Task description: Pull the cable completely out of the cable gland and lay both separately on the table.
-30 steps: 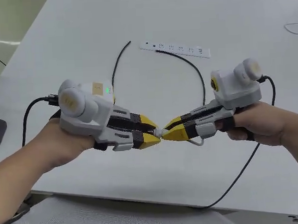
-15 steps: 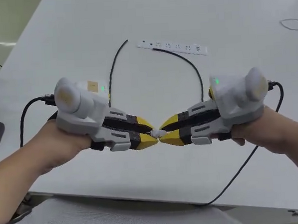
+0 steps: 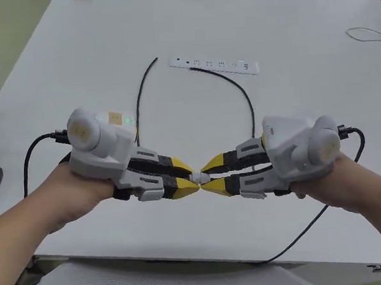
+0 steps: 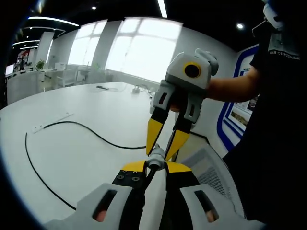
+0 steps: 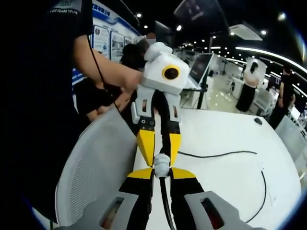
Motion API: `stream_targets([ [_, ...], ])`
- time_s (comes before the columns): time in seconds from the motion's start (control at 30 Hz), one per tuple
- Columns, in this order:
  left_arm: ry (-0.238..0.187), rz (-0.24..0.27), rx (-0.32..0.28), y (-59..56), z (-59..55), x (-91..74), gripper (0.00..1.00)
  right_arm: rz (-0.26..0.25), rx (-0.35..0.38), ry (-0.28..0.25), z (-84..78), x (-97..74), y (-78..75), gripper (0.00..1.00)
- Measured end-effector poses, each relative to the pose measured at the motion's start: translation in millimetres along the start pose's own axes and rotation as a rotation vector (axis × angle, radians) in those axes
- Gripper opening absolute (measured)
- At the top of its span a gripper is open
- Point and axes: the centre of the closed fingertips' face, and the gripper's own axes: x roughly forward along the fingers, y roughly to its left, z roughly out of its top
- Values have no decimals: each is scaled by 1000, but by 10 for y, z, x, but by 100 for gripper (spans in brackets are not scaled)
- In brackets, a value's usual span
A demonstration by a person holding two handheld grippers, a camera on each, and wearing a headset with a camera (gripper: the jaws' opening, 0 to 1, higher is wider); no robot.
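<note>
A small white cable gland [image 3: 197, 178] hangs above the table's near edge, pinched where both grippers' yellow tips meet. My left gripper [image 3: 190, 181] comes in from the left and is shut on the gland [image 4: 154, 161]. My right gripper [image 3: 207, 179] faces it tip to tip, shut on the thin black cable [image 5: 165, 194] that leaves the gland [image 5: 162, 163] and runs back between its jaws. In the left gripper view the right gripper [image 4: 163, 146] points straight at me. The left gripper [image 5: 162, 154] meets mine in the right gripper view.
A white power strip [image 3: 213, 65] lies at the back of the white table [image 3: 289, 80], with a black lead [image 3: 242, 89] curving toward me. Another black cord [image 3: 140, 94] lies to the left. A white chair [image 3: 153, 278] sits below the near edge. People stand in the background.
The right gripper has rolled and dropped slightly, and both grippers sit a little lower and nearer. Their tips stay together on the gland.
</note>
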Motion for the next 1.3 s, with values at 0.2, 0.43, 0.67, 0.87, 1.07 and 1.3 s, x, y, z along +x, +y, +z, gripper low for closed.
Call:
stream_targets([
  [0.2,3,-10,30,-9,24,1,14,12,135,-55,81,-54,-27,11],
  [0.43,21,-15,99,-37,1,27,15,112,505,-91,13,-203,-120,21],
  [0.67,15,-3,164,-38,42,29,14,263,749,-159,12,-225,-117,14],
  [0.87,10,2,188,-44,71,25,14,343,832,-158,24,-164,-31,16],
  [1.07,14,3,221,-67,78,35,14,394,871,-151,20,-117,28,15],
  [1.3,34,4,228,-77,52,52,14,427,879,-140,29,-94,80,10],
])
